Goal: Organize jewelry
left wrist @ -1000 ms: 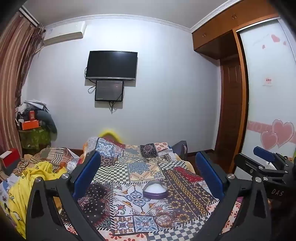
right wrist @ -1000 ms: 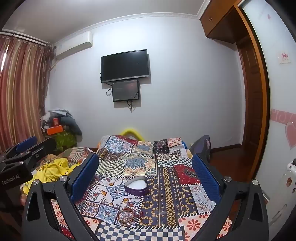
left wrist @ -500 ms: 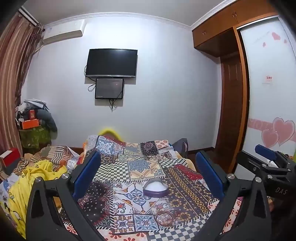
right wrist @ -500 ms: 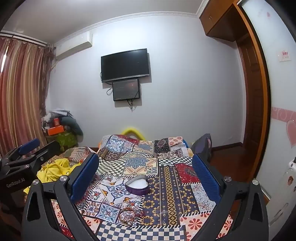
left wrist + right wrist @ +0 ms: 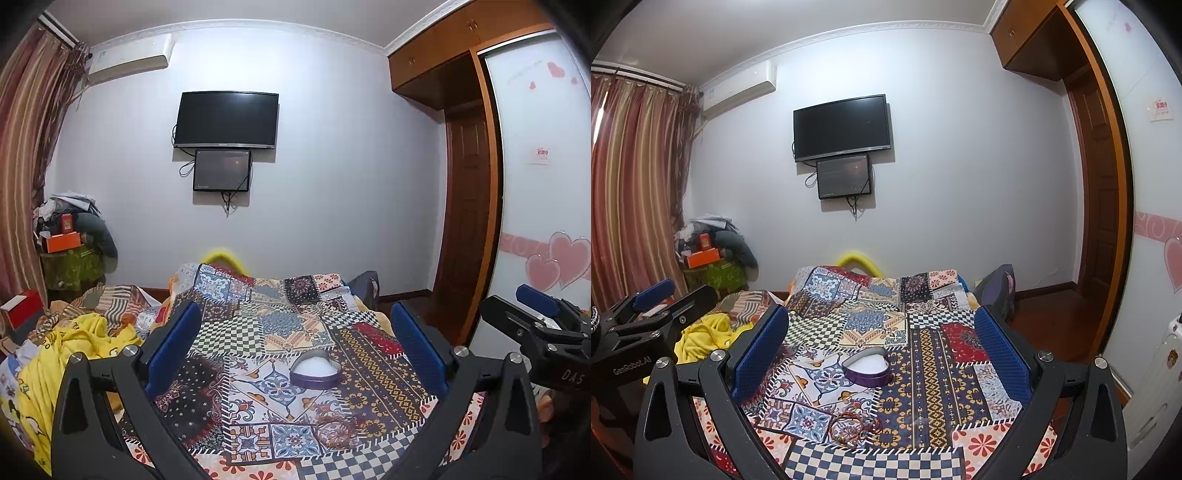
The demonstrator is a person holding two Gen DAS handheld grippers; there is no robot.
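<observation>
A purple heart-shaped box (image 5: 315,373) with a white inside lies open on the patchwork bed cover (image 5: 373,376); it also shows in the right wrist view (image 5: 866,366). Reddish-brown bracelets (image 5: 851,428) lie in a small heap on the cover nearer to me than the box, faint in the left wrist view (image 5: 338,428). My left gripper (image 5: 295,350) is open and empty, held above the cover. My right gripper (image 5: 881,350) is open and empty too, to the right of the left one (image 5: 646,321).
A yellow garment (image 5: 70,354) and striped bedding lie at the left of the bed. A dark bag (image 5: 997,291) sits at the bed's right side. A cluttered stand (image 5: 709,262) is by the curtain. A wardrobe door (image 5: 543,221) is at right.
Both grippers have tilted slightly downward and drifted; the box and bracelets sit a little higher in view. Nothing was taken hold of.
</observation>
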